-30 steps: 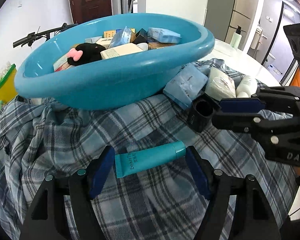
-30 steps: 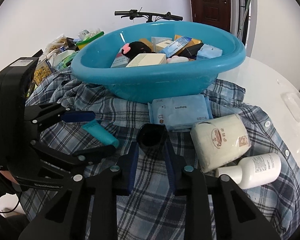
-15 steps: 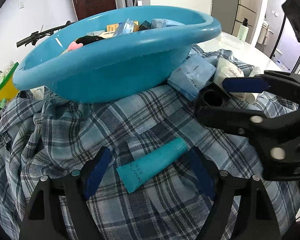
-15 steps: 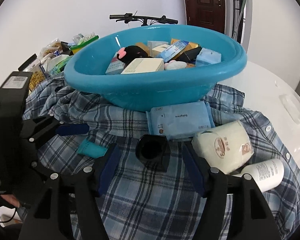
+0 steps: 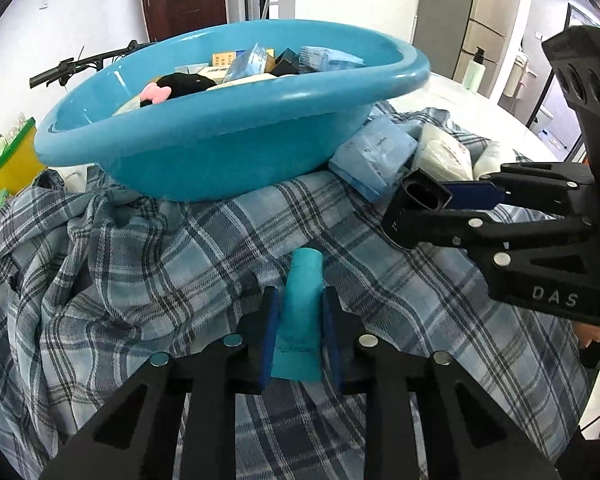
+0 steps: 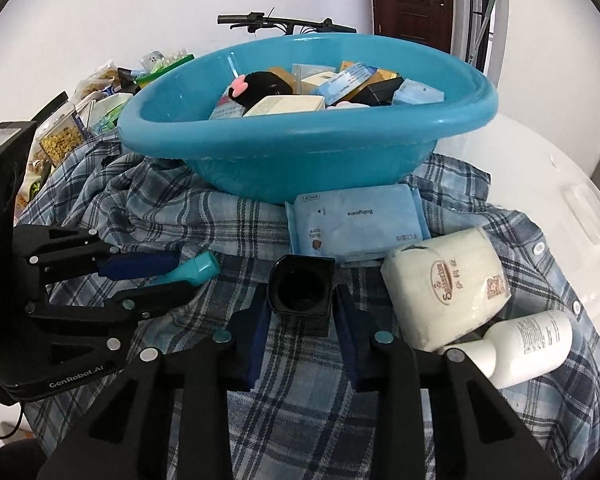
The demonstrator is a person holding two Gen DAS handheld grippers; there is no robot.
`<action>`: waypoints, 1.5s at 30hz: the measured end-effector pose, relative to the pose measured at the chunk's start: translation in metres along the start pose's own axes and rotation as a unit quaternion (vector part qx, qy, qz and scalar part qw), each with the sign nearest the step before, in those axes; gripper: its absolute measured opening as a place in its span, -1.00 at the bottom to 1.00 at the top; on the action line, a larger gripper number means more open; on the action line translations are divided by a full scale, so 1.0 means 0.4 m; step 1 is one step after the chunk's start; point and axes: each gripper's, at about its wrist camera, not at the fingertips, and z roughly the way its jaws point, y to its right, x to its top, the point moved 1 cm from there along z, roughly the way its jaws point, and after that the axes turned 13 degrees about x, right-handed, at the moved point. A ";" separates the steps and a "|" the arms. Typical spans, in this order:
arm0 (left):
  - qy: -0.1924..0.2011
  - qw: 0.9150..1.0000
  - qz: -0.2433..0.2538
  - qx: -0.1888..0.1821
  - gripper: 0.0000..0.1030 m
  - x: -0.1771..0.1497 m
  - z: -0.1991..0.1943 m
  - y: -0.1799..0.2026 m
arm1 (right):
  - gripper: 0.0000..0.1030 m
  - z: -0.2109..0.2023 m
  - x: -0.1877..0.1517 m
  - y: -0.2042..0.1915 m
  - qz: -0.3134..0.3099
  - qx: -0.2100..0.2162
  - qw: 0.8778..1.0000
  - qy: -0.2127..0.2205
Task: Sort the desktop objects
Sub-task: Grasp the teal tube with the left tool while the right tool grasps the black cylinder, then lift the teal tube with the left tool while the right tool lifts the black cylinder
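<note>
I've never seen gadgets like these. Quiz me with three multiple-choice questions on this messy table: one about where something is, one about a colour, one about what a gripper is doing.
1. Where does the white bottle lie?
A. inside the basin
B. on the plaid cloth, beside the white wrapped pack
C. on the floor

2. What colour is the basin?
A. red
B. turquoise blue
C. grey

3. What is the left gripper doing?
A. clamping the teal tube
B. hanging open over nothing
C. holding the black cup

Answers: 1 B, it lies on its side on the cloth next to the pack. 2 B, its wall and rim show it. 3 A, both blue pads press the tube's sides.
</note>
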 end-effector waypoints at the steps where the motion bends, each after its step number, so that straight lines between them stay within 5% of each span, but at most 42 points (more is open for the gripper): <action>1: -0.001 1.000 -0.001 -0.004 -0.55 -0.002 -0.002 0.000 | -0.41 -0.001 -0.001 -0.001 0.000 0.000 1.000 0.000; 7: -0.005 1.000 -0.001 0.001 -0.52 0.006 0.001 0.003 | -0.42 0.003 -0.002 -0.008 0.000 0.005 1.000 0.000; 10: -0.003 1.000 -0.003 0.002 -0.11 0.020 0.015 0.005 | -0.41 0.008 0.001 -0.007 0.001 0.006 1.000 -0.001; 11: -0.003 1.000 -0.005 0.005 0.21 0.026 0.023 0.005 | -0.41 0.010 0.002 -0.007 0.002 0.006 1.000 -0.001; 17: 0.008 1.000 0.002 0.009 0.25 0.049 0.038 0.021 | -0.41 0.008 0.007 0.003 0.006 0.003 1.000 0.004; 19: 0.008 1.000 0.001 0.007 0.15 0.052 0.044 0.023 | -0.41 0.009 0.009 0.009 0.009 0.007 1.000 0.004; 21: 0.001 1.000 0.007 0.018 -0.39 0.052 0.054 0.026 | -0.41 0.010 0.009 0.009 0.006 0.006 1.000 0.005; 25: 0.006 1.000 0.003 0.023 -0.60 0.052 0.052 0.016 | -0.42 0.013 0.005 -0.007 -0.014 -0.008 1.000 0.003; 45: 0.086 0.993 -0.058 0.065 -0.61 0.019 -0.120 -0.074 | -0.43 -0.095 0.005 -0.045 -0.014 -0.025 0.998 0.062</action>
